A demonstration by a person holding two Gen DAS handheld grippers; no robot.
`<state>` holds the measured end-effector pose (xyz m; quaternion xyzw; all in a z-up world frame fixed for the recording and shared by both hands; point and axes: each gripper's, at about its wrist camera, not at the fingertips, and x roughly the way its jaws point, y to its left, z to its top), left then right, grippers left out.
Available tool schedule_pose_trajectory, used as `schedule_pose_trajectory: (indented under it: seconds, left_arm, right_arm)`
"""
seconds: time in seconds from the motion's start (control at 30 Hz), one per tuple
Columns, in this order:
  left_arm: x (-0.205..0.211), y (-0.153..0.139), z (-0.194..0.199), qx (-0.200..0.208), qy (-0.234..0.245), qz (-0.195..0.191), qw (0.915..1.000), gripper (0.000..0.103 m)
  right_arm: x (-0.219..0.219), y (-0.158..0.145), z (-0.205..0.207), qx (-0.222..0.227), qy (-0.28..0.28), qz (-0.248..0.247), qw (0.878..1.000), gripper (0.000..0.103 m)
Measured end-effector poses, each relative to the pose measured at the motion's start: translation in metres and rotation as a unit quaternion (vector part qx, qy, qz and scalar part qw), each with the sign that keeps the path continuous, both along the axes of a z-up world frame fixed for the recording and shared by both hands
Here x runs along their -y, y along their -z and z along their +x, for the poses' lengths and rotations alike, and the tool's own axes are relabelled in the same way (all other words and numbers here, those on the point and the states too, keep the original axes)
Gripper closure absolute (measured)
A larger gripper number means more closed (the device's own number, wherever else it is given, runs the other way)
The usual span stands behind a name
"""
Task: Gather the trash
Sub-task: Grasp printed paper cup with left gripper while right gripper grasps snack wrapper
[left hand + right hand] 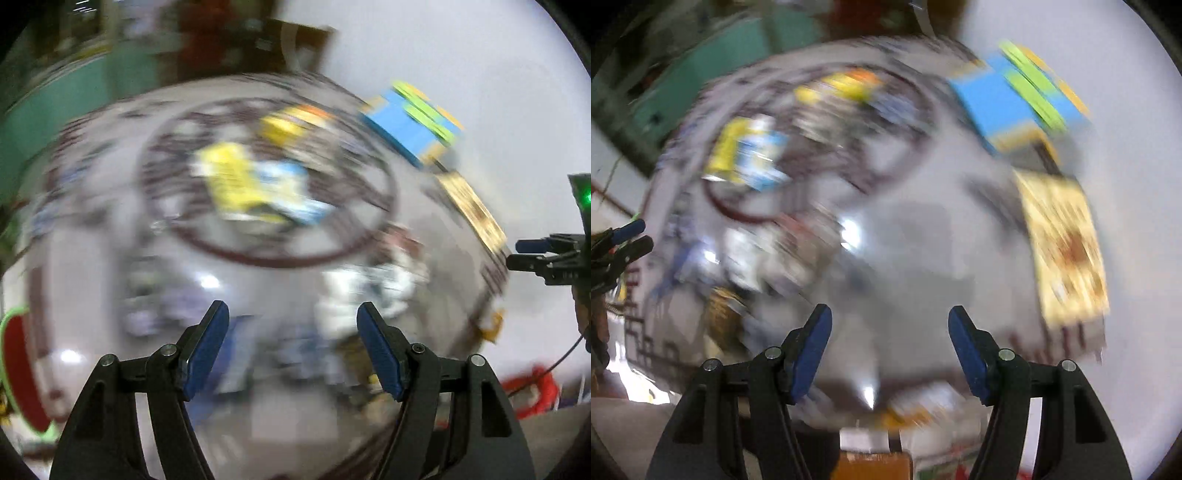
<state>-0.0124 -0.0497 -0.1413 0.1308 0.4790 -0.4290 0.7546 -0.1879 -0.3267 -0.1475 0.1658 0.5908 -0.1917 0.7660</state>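
Observation:
Both views are heavily motion-blurred. A round table [92, 258] with a patterned glossy cover carries litter: a yellow and blue packet [255, 188] [750, 155], a yellow-orange packet [291, 122] [846, 83] and something white and crumpled [365, 295]. My left gripper [293, 314] hangs above the table's near part, open, with nothing between its blue pads. My right gripper [890, 314] is also open and empty above a bare grey stretch of the cover. Each gripper shows at the edge of the other's view, the right gripper [543, 254] and the left gripper [628, 240].
A blue box with green strips [406, 125] [1008, 99] and a flat yellow-brown box [472, 210] [1067, 251] lie at the table's right rim. A red, green-edged thing [22, 373] sits far left, a red object [532, 391] low right. A teal surface [74, 92] stands behind.

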Motion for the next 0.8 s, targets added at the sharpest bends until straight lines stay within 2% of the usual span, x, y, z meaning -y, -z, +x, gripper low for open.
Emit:
schedule_pose_trajectory:
  seconds: [0.1, 0.23, 0.33, 0.4, 0.43, 0.53, 0.57, 0.6, 0.67, 0.8]
  left_arm:
    - [0.050, 0.016, -0.021, -0.001, 0.063, 0.026, 0.9977, 0.032]
    - [0.081, 0.036, -0.030, 0.004, 0.089, 0.064, 0.9940, 0.033]
    - [0.090, 0.048, -0.021, -0.031, 0.079, 0.071, 0.9939, 0.072]
    - [0.087, 0.048, -0.013, -0.056, 0.060, 0.058, 0.9949, 0.073]
    - [0.087, 0.046, -0.012, -0.060, 0.054, 0.056, 0.9951, 0.079]
    - [0.080, 0.039, -0.004, -0.042, 0.017, 0.057, 0.9973, 0.079]
    - [0.078, 0.038, -0.002, -0.043, 0.008, 0.055, 0.9975, 0.079]
    - [0.073, 0.035, 0.002, -0.045, -0.005, 0.051, 0.9977, 0.079]
    - [0.062, 0.031, 0.008, -0.046, -0.027, 0.045, 0.9976, 0.079]
    - [0.047, 0.023, 0.014, -0.032, -0.061, 0.040, 0.9968, 0.079]
  right_arm:
    - [0.012, 0.021, -0.040, -0.019, 0.037, 0.033, 0.999, 0.038]
    - [0.001, 0.044, -0.068, -0.028, 0.054, 0.062, 0.996, 0.038]
    - [-0.002, 0.058, -0.078, -0.022, 0.066, 0.088, 0.994, 0.038]
    - [-0.002, 0.063, -0.084, -0.015, 0.074, 0.096, 0.993, 0.038]
    - [-0.001, 0.066, -0.086, -0.010, 0.081, 0.103, 0.991, 0.038]
    - [0.000, 0.077, -0.081, 0.002, 0.089, 0.130, 0.988, 0.038]
    - [0.000, 0.081, -0.078, 0.005, 0.083, 0.133, 0.988, 0.042]
    - [-0.005, 0.083, -0.072, 0.006, 0.077, 0.132, 0.988, 0.066]
    - [-0.009, 0.088, -0.061, 0.011, 0.056, 0.133, 0.989, 0.093]
    - [-0.016, 0.081, -0.020, 0.044, 0.002, 0.118, 0.992, 0.095]
